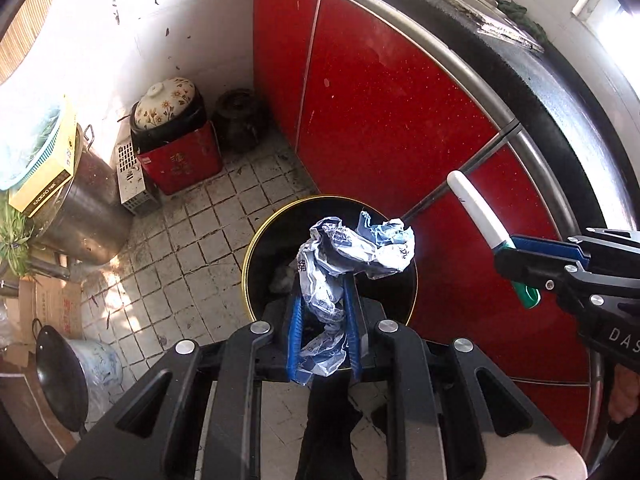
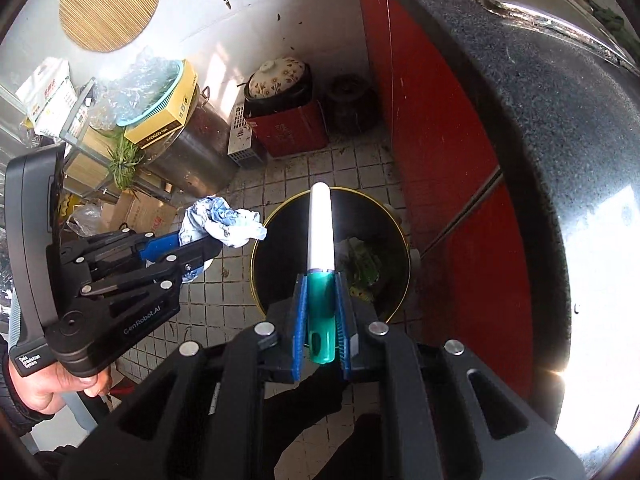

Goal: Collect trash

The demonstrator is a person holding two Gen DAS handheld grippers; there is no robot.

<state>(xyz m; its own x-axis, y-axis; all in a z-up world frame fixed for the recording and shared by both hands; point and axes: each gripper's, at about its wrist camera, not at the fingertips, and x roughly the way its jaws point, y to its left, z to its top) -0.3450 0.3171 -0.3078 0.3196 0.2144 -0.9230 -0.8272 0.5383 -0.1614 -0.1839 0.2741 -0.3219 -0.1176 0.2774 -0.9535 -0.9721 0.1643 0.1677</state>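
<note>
Over the black bin (image 1: 256,264) on a tiled kitchen floor, my left gripper (image 1: 322,304) is clamped on a crumpled printed wrapper (image 1: 356,248), most of it bunched beyond the fingertips above the bin's mouth, a tail trailing back between the pads. My right gripper (image 2: 322,308) is closed tight on the green end of a white-and-green tube (image 2: 322,224), whose white tip points out over the same opening below. The risks, as I judge them: the light wrapper could cling to a pad or drift past the gold rim when released; the tube, held only by its end, could pivot and strike the rim; and with both tools crowding one opening, they could knock each other beside the red cabinet (image 1: 380,120).
</note>
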